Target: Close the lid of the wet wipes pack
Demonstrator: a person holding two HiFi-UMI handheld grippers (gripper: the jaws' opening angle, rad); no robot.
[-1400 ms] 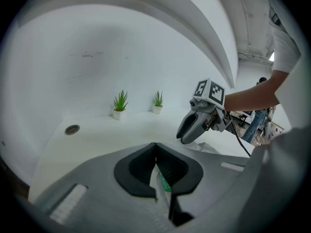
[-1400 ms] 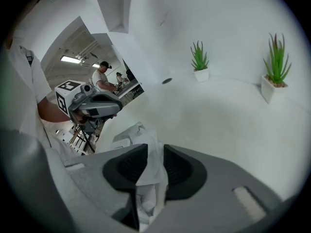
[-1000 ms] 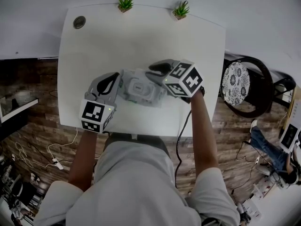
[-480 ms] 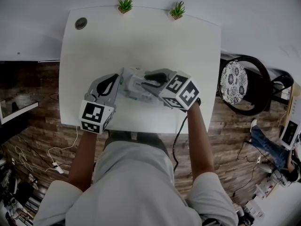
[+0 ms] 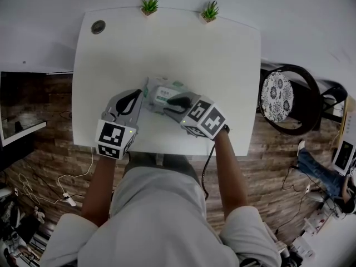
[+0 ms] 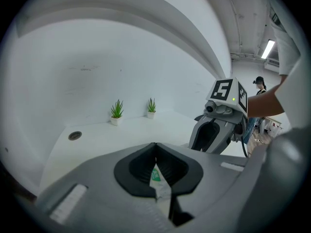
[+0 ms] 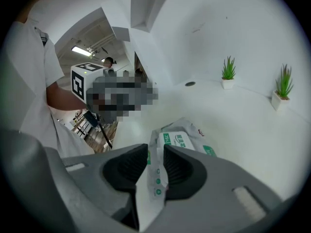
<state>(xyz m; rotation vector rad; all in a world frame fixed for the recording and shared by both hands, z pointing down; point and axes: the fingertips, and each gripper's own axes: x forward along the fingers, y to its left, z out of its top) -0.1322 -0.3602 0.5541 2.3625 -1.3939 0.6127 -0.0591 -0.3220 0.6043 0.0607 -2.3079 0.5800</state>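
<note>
The wet wipes pack [image 5: 163, 95], white with green print, lies on the white table [image 5: 222, 60] near its front edge, between my two grippers. My left gripper [image 5: 137, 101] is at the pack's left end. In the left gripper view its jaws [image 6: 155, 173] are shut on the pack's crimped end seam [image 6: 156, 178]. My right gripper [image 5: 177, 102] comes in from the right. It [image 7: 156, 165] is shut on the other end seam, with the pack's body [image 7: 187, 141] lying beyond it. I cannot tell how the lid stands.
Two small potted plants [image 5: 148, 5] [image 5: 210, 11] stand at the table's far edge, and a round cable hole [image 5: 98, 26] is at the far left corner. A dark chair [image 5: 289, 100] stands off the table's right side. The pack is close to the front edge.
My right gripper has moved left and toward me, from beside the pack's right end to a grip on it. The pack has bunched up shorter. The left gripper has stayed put.
</note>
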